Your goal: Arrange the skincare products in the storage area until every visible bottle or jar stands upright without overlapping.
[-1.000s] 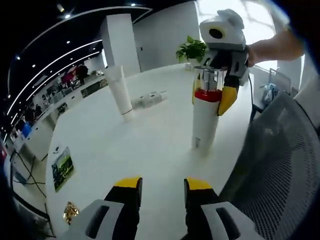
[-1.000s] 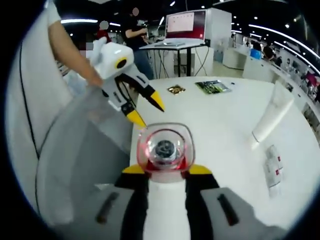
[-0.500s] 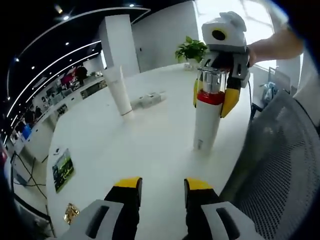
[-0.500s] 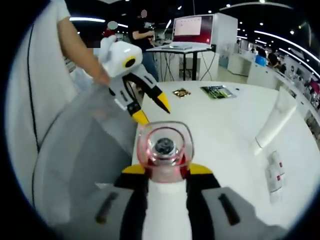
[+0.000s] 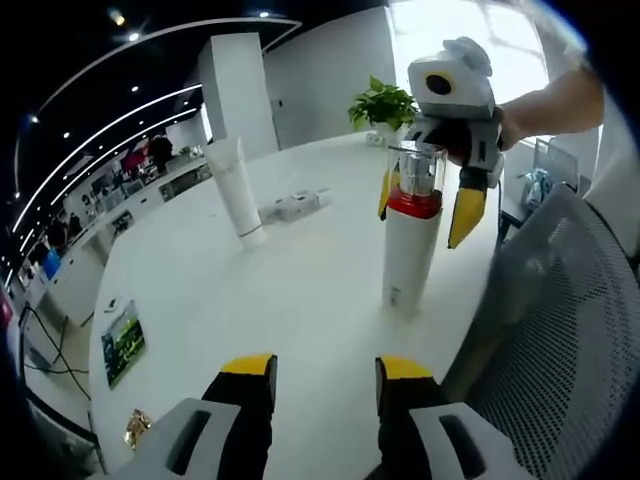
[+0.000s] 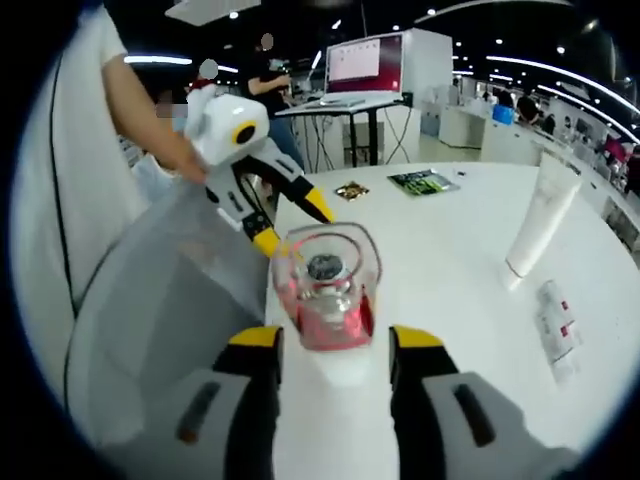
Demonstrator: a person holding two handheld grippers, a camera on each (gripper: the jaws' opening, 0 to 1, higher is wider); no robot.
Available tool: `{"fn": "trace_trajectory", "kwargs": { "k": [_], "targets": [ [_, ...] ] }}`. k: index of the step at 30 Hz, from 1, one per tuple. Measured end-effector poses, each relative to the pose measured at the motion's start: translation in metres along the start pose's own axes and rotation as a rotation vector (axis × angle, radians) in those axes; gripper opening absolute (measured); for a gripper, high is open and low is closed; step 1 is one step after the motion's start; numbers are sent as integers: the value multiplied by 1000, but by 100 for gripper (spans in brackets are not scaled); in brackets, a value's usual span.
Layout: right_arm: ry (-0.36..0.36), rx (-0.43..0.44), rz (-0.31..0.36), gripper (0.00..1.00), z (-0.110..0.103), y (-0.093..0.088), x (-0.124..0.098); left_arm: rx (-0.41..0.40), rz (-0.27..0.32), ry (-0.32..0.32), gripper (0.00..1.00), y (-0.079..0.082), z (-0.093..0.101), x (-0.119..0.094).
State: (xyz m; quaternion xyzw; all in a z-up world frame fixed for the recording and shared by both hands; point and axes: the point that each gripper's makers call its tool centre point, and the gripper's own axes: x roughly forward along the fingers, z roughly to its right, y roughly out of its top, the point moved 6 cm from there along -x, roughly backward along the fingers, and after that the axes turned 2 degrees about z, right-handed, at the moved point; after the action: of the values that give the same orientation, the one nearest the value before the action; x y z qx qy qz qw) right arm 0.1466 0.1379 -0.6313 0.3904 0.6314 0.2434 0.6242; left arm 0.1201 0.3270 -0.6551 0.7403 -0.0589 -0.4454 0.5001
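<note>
1. Starting nearest in the left gripper view, the left gripper (image 5: pixel 312 372) hangs low over the white table (image 5: pixel 250 290), jaws parted, nothing between them.
2. Further out, the pump bottle (image 5: pixel 411 240) stands upright near the table's edge, just beside a mesh chair back (image 5: pixel 560 330). The right gripper (image 5: pixel 432 200) straddles its top, yellow tips spread wide of the cap on both sides and apparently clear of it; it grips nothing.
3. In the right gripper view the same bottle (image 6: pixel 330 290) sits between that gripper's own (image 6: pixel 331 340) open jaws.
4. Risk, as I judge it: the bottle is tall and narrow, so a jaw tip brushing the cap on withdrawal could tip it, and it stands close enough to the edge to fall off.
5. It has a white cylindrical body, a red collar and a clear cap over the pump.
6. Farther back, a white tube (image 5: pixel 238 195) stands on its cap, well apart; small flat sachets (image 5: pixel 292 205) lie beyond it.
</note>
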Motion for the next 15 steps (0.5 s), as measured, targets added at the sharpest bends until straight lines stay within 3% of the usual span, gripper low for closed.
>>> {"fn": "trace_trajectory", "kwargs": {
  "k": [2,6,9,15],
  "targets": [
    [-22,37,20,50,-3,-6,-4,-13,19,-24,47,2,4,1],
    [-61,121,82,60,-10,-9,-12,-17,51,-73,66,7,13,1],
    [-113,188,137,61,-11,-10,-18,1,87,-100,66,18,18,-1],
    [-169,249,148,63,-17,-23,-24,-93,193,-101,69,59,22,8]
  ]
}}
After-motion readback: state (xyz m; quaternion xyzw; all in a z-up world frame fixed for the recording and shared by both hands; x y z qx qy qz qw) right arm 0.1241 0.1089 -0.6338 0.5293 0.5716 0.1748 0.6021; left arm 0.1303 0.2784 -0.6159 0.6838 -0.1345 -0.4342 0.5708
